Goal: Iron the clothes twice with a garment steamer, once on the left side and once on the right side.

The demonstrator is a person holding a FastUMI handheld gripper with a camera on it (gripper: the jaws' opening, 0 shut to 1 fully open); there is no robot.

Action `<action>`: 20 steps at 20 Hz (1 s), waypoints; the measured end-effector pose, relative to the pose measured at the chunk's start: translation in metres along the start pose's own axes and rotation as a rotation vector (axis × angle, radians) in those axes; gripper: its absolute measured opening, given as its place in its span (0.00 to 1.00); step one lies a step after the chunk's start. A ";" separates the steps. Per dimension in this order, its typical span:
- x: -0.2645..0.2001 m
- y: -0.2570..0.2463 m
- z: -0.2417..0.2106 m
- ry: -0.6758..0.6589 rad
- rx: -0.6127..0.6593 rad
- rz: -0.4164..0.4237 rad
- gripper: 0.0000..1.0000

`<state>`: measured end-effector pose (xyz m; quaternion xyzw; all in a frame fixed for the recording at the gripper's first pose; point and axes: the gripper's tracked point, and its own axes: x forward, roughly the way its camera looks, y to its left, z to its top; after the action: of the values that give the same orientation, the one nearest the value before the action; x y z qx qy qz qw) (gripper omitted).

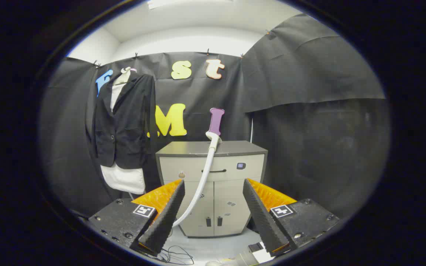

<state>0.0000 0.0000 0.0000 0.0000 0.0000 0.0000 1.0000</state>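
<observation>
Your hand-held gripper [213, 216] sits nearest, its two fingers spread wide apart with nothing held between them. Just below the fingers, thin dark cables [176, 256] lie looped on the pale floor [213, 245].

Beyond the fingers, straight ahead through the gap, stands the grey cabinet [220, 192], with a dark top, a drawer with a slim handle, and two doors beneath. Take that cabinet as your landmark. A white hose [202, 181] runs up across the cabinet's front, from low by your left finger to the cabinet's top edge. There it meets the garment steamer [215, 127], whose purple handle stands upright on the cabinet's top, leaning slightly, against the black cloth wall behind.

To the left of the cabinet and higher than its top, the clothes hang on a hanger [124, 74] against the back wall: a black jacket [124, 122] over a white shirt [123, 179], whose hem shows below the jacket at about the height of the cabinet's drawer. The jacket is well apart from the steamer and from your fingers.
</observation>
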 end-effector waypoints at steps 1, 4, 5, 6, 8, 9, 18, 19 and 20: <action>-0.001 0.000 0.001 0.000 -0.001 -0.002 0.98; -0.003 0.006 0.001 -0.001 0.011 -0.003 0.99; -0.003 0.006 0.001 0.002 0.010 -0.006 0.99; -0.004 0.006 0.000 0.003 0.008 -0.007 0.99; -0.006 0.009 0.001 0.002 0.005 -0.011 0.99; -0.006 0.010 0.002 0.002 0.003 -0.008 0.99; -0.005 0.013 0.012 -0.013 0.000 -0.005 0.99; -0.004 0.012 0.016 -0.016 0.002 -0.007 0.98; -0.002 0.011 0.018 -0.017 0.003 -0.009 0.99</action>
<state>-0.0016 0.0106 0.0177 0.0016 -0.0086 -0.0047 1.0000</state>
